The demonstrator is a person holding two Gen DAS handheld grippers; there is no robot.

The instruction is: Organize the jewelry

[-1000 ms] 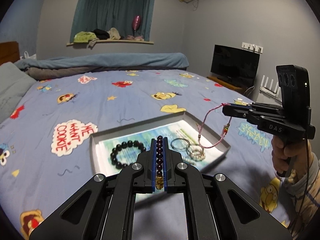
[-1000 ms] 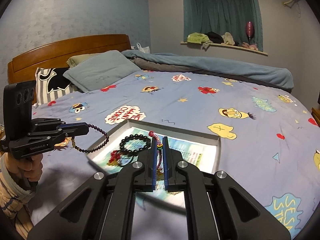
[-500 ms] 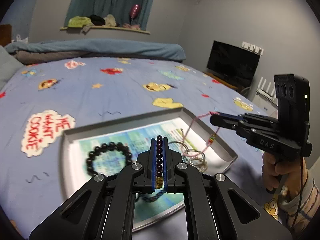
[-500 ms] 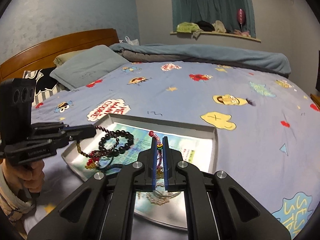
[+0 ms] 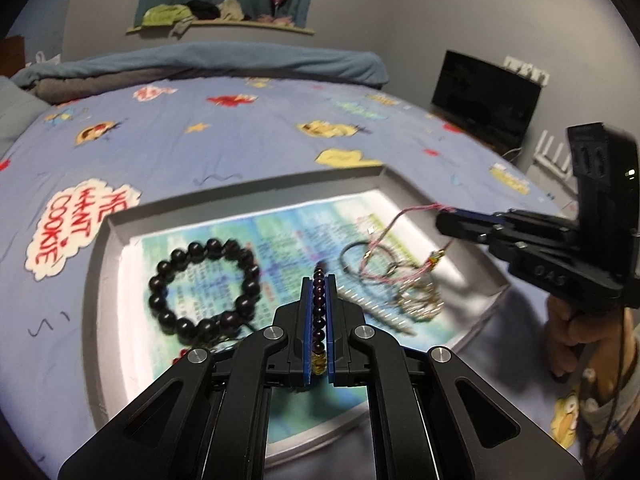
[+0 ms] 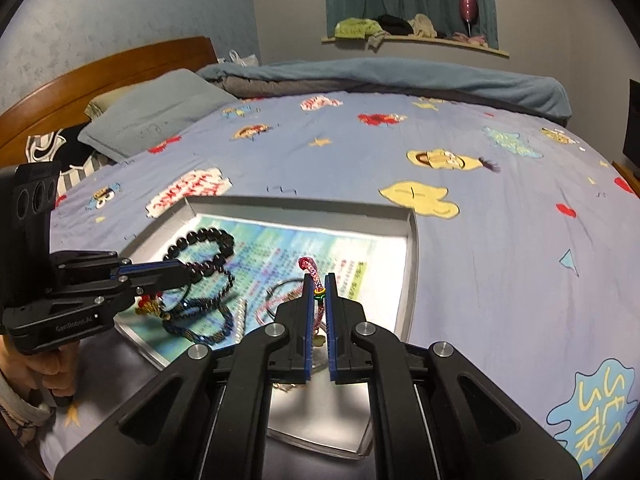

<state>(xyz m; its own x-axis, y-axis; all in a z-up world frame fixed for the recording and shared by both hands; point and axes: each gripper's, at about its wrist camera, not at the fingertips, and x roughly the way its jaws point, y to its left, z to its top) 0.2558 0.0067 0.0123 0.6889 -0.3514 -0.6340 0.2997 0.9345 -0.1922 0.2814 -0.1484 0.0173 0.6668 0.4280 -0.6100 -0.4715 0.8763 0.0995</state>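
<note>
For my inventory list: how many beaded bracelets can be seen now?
2. The black beaded bracelet lies in the tray, left part. The dark purple beaded strand is clamped in the left gripper. Tangled pieces may hide others.

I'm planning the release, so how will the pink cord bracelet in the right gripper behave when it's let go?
Likely floppy: the pink cord bracelet sags in loose loops from the right gripper onto the tray. Probably light, since it drapes thinly, and it may tangle with the rings beneath.
</note>
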